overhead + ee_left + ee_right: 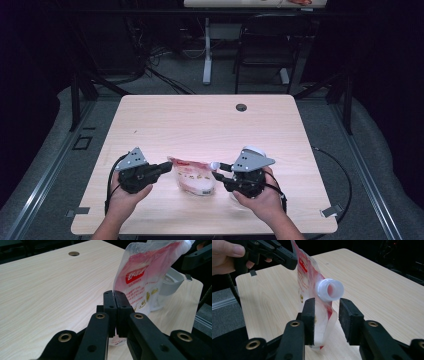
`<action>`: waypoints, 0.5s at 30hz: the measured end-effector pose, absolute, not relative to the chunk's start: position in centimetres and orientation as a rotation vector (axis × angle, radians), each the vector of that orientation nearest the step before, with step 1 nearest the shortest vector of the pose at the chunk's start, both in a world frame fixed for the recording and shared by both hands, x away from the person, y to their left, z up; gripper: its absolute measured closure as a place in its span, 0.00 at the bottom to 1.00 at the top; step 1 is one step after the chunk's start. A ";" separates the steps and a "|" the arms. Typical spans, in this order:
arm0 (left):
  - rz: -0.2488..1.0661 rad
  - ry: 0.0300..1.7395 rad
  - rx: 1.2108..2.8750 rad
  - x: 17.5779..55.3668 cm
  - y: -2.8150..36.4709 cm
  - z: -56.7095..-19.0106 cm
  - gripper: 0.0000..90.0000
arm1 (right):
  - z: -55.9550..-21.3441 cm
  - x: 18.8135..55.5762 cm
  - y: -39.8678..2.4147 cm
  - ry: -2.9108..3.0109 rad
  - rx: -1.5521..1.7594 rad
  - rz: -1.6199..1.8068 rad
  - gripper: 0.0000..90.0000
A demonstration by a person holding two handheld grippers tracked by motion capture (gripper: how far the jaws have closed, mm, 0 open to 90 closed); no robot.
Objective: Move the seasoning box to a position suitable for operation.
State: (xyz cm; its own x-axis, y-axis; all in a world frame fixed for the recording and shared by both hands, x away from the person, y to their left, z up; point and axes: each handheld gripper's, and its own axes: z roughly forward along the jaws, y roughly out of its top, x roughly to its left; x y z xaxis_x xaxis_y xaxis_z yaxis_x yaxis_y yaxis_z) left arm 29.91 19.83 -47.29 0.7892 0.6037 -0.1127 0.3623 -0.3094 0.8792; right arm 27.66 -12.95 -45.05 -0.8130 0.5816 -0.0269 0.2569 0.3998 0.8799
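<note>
A pale wood-grain tabletop (165, 125) carries the work; a round cable hole (241, 107) sits near its far edge. Around it the room is dark, with grey floor, loose cables, a black chair (265, 45) and the leg of another table beyond.

Near the person's edge, a clear plastic pouch (194, 176) with red print and a white spout (330, 290) is held between the two grippers. In the high view its long axis runs across the tabletop, from the left gripper (162, 167) to the right gripper (220, 171), and the spout end points toward the right gripper. In the left gripper view the pouch stands on edge and leans away, its printed face turned to the camera.

The left gripper's fingers (110, 312) are clenched on one edge of the pouch, the film pinched between them. The right gripper's fingers (309, 317) stand apart, released: the spout's open mouth faces them just above the gap, the pouch's lower edge hangs between them, and the left one lies against the film, though no squeeze shows.

A white round container (170, 283) stands on the tabletop just behind the pouch, by the right hand (262, 200).
</note>
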 end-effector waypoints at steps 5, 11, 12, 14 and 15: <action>0.261 0.738 1.932 30.0 20.2 -47.3 0.97 | -44.2 27.2 -14.0 2.302 0.769 1.397 0.70; 0.211 0.743 1.908 30.0 20.3 -47.0 0.88 | -42.4 26.9 -14.4 2.292 0.756 1.368 0.67; 0.211 0.743 1.908 30.0 20.3 -47.0 0.87 | -42.1 27.0 -14.3 2.290 0.753 1.359 0.67; 0.195 0.740 1.913 30.1 20.4 -46.9 0.86 | -41.9 27.0 -14.3 2.291 0.746 1.349 0.67; 0.190 0.740 1.919 30.1 20.5 -46.8 0.85 | -41.7 27.1 -14.2 2.289 0.744 1.349 0.65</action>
State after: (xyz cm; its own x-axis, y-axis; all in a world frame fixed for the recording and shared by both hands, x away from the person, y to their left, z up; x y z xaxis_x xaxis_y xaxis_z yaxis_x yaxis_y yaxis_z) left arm 30.06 20.46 -46.81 0.7983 0.5718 -0.1892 0.4096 -0.2851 0.8666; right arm 27.10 -14.17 -41.68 -0.7877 0.6136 -0.0557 0.2486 0.3993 0.8825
